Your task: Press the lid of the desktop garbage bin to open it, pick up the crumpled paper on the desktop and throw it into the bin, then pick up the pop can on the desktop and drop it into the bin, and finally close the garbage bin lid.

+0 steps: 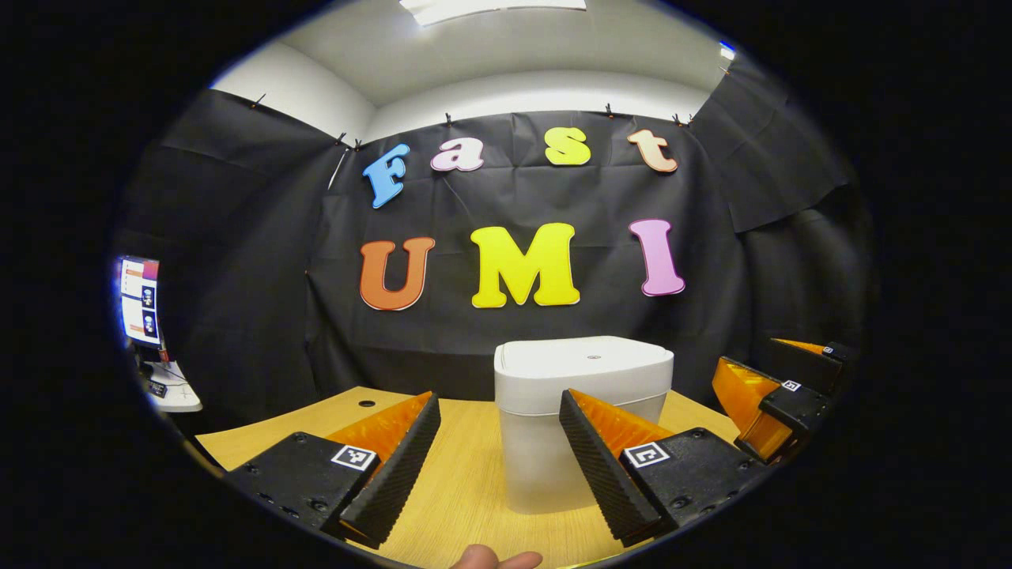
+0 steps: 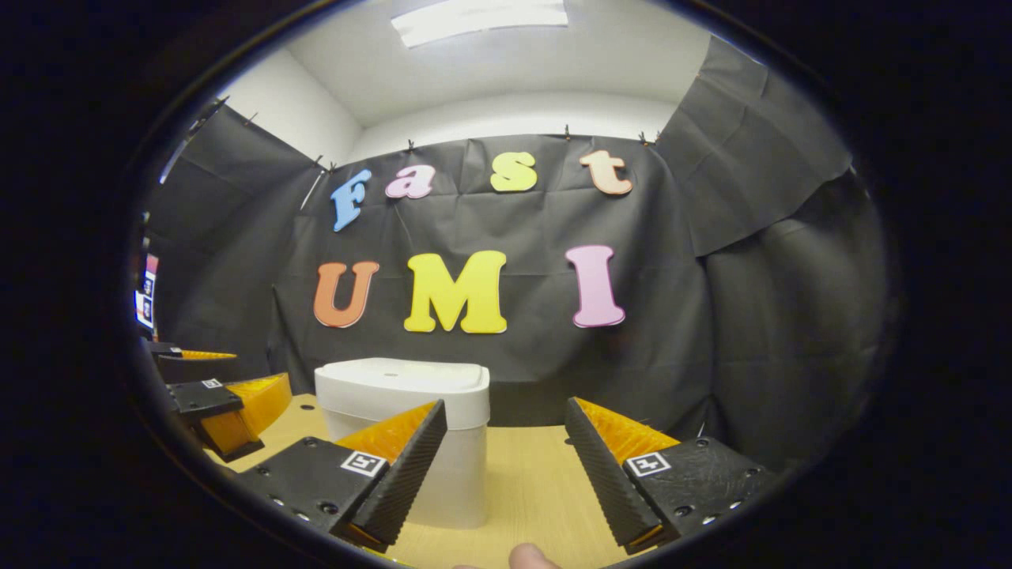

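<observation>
White plastic, smooth and rounded, is what worries me: the desktop garbage bin [image 1: 583,419] stands upright on the pale wooden table [image 1: 466,482] with its flat push lid [image 1: 583,357] down, and it looks light, so I judge that a press landing off-centre or at a slant could tip it or skid it toward the black cloth wall. Working left to right, my left gripper [image 1: 500,466] hangs low over the table, level, pointing straight at the bin's front with its fingers spread wide and holding nothing; a fingertip [image 1: 496,558] of the holding hand peeks in at the bottom edge. My right gripper [image 2: 506,474] sits level too, with fingers just as wide apart and empty, aimed at bare table just right of the bin. I cannot see the crumpled paper or the pop can from here
</observation>
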Available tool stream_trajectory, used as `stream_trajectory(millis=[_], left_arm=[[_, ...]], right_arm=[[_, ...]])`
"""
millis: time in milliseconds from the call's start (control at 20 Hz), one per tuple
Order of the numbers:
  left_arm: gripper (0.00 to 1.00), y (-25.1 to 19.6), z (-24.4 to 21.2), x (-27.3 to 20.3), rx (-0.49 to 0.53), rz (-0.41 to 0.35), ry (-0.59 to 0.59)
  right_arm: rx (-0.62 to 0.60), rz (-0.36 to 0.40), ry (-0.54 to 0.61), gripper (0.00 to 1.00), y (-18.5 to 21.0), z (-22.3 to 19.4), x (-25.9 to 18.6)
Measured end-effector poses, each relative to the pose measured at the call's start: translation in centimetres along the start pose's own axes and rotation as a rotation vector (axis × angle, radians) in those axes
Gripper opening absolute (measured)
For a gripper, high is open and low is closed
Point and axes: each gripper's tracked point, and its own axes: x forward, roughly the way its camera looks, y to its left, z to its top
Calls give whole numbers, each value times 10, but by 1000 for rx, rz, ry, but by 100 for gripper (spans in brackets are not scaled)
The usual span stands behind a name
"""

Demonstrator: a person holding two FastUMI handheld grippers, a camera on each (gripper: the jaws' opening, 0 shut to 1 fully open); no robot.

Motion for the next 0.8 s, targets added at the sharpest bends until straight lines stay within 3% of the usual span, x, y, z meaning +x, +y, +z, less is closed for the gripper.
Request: stream_trajectory(millis=[800], left_arm=[[98, -1, 2, 1, 13, -6, -2]], right_arm=[[-3, 0, -7, 94, 0, 1, -3]])
